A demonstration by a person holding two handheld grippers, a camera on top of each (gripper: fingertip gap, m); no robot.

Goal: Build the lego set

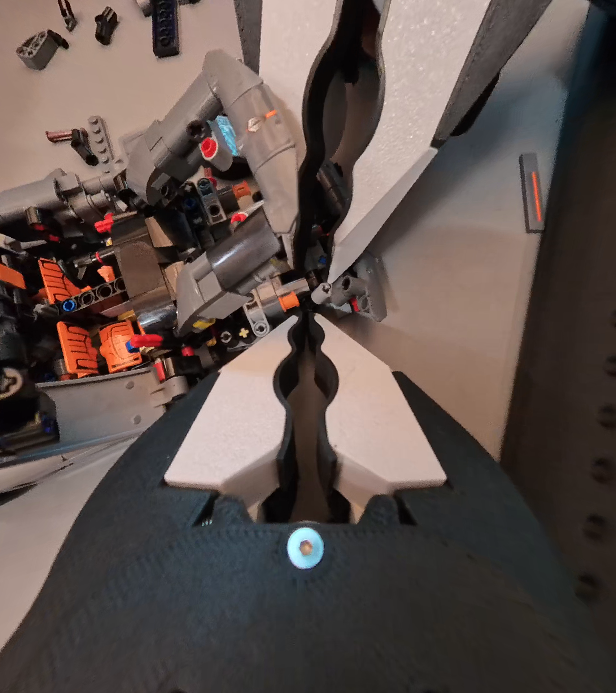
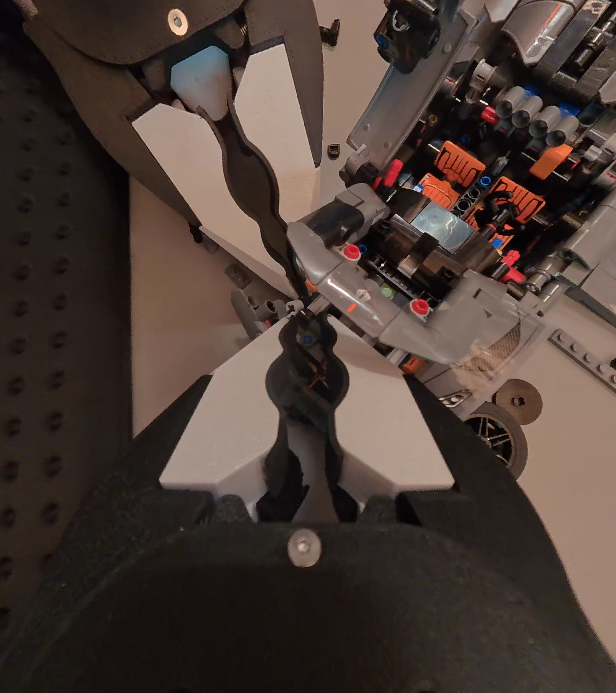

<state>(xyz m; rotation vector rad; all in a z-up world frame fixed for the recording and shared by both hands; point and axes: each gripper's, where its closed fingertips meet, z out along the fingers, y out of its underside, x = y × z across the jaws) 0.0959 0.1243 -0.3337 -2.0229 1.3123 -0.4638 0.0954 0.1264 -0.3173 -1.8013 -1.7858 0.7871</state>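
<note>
The grey, black and orange Technic car model [image 1: 186, 232] lies on the white table, and also shows in the right wrist view [image 2: 430, 300]. My left gripper [image 1: 308, 314] is shut, with its tips at the model's front corner beside an orange bush [image 1: 287, 302]. I cannot tell whether it pinches anything. My right gripper [image 2: 307, 323] comes in from the opposite side and meets the same corner. It is shut on a black piece with a blue pin [image 2: 308, 339]; this piece also shows between its fingers in the left wrist view [image 1: 330, 183]. A small grey sub-assembly [image 1: 360, 290] lies right by the tips.
Loose grey and black pieces [image 1: 42, 48] lie at the far left. A dark strip with an orange line [image 1: 533, 193] lies by a dark perforated board [image 1: 598, 337]. A wheel [image 2: 501, 438], a black disc [image 2: 518, 401] and a grey studded plate [image 2: 598, 369] lie right of my right gripper. Both grippers' tips are close together, under 4 cm apart.
</note>
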